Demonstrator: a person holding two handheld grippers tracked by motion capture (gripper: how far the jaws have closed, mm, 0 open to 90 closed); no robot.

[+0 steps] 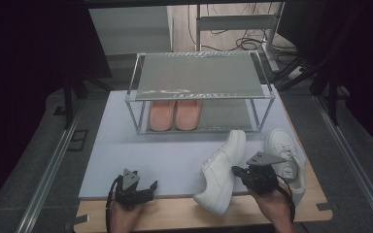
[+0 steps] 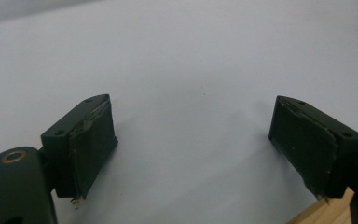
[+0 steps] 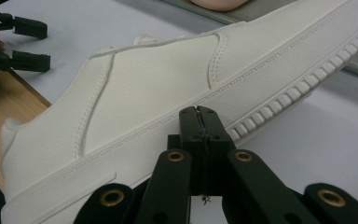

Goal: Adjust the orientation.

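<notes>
High view: left gripper [image 1: 151, 186] jaws spread wide, holding nothing, over white mat [image 1: 141, 155] | right gripper [image 1: 236, 171] jaws closed together, empty, tips against sole edge of tilted white sneaker [image 1: 222, 172] near the mat's front edge.

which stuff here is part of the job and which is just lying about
In the job: left sneaker, right sneaker, rack, right gripper shut at the left sneaker's sole, left gripper open.
Lying about: pink slippers, cables.
</notes>
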